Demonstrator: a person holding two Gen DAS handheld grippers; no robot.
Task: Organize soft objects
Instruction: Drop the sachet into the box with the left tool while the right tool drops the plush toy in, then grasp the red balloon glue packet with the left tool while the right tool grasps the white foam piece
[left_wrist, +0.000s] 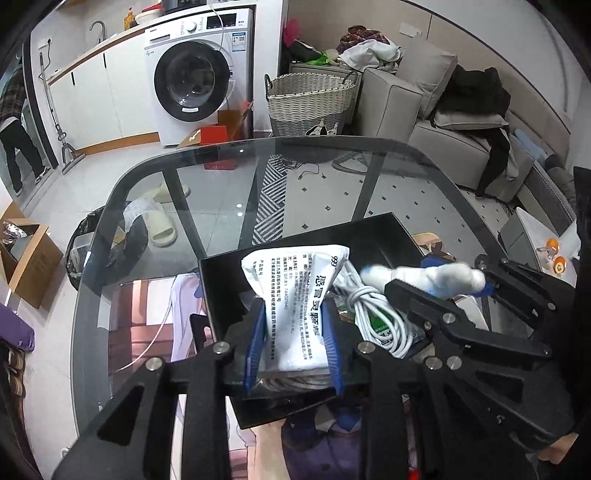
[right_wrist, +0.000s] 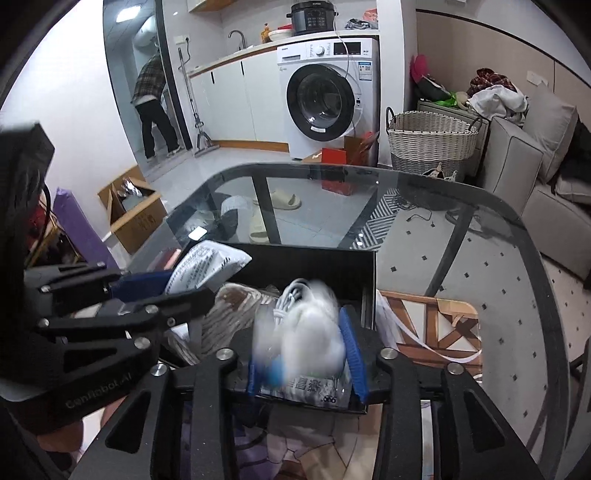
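My left gripper (left_wrist: 293, 343) is shut on a white printed pouch (left_wrist: 295, 291) and holds it over a black box (left_wrist: 373, 230) on the glass table. My right gripper (right_wrist: 304, 354) is shut on a soft white bundle (right_wrist: 314, 332), blurred by motion, above the same box (right_wrist: 321, 264). In the left wrist view the right gripper (left_wrist: 439, 286) shows at the right, holding that white bundle (left_wrist: 436, 277). In the right wrist view the left gripper (right_wrist: 147, 291) shows at the left with the pouch (right_wrist: 207, 264). A coiled white cable (left_wrist: 373, 314) lies in the box.
The glass table (left_wrist: 221, 177) has a rounded far edge. Beyond it stand a wicker basket (left_wrist: 308, 103), a washing machine (left_wrist: 195, 74) and a grey sofa (left_wrist: 443, 122) with clothes. A cardboard box (right_wrist: 135, 218) sits on the floor at left. A person (right_wrist: 153, 107) stands at the back.
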